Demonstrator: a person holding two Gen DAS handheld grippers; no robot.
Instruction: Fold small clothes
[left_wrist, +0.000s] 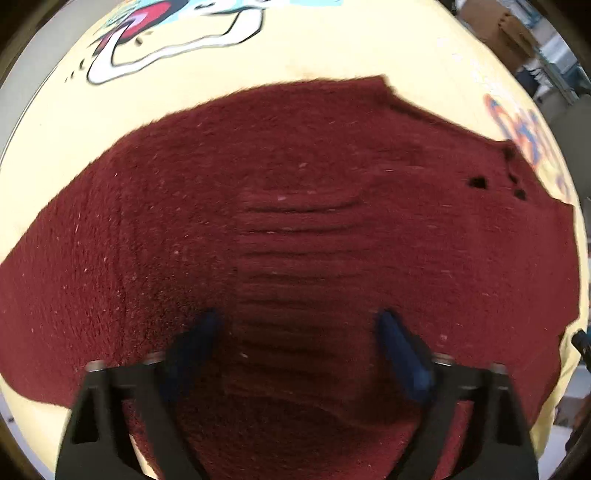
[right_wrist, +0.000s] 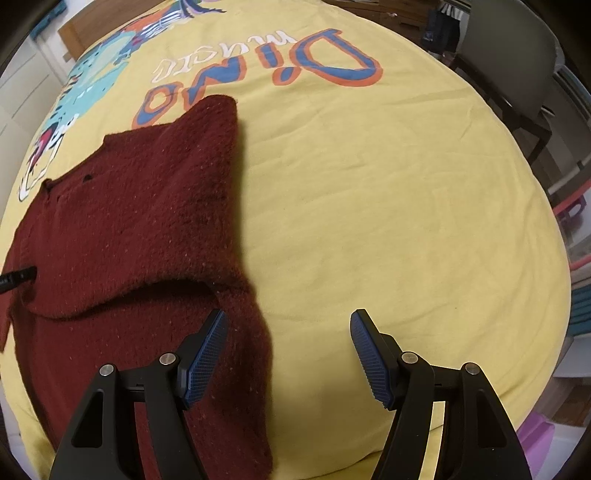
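Observation:
A dark red knitted garment (left_wrist: 295, 206) lies flat on the yellow printed cloth (left_wrist: 332, 55) and fills most of the left wrist view. My left gripper (left_wrist: 297, 319) points down over its ribbed middle, jaws apart, nothing between the blue pads. In the right wrist view the same garment (right_wrist: 129, 221) lies at the left with one flap folded over. My right gripper (right_wrist: 288, 321) hangs open above the garment's right edge, one pad over the knit and the other over bare yellow cloth (right_wrist: 406, 221). Small holes (left_wrist: 478, 182) show near the garment's far right.
The yellow cloth carries a cartoon print (right_wrist: 110, 74) and orange-and-blue lettering (right_wrist: 277, 70). A chair (right_wrist: 517, 74) stands at the far right of the table, with cardboard boxes (left_wrist: 506, 26) beyond. A black cable end (right_wrist: 18, 277) lies on the garment's left side.

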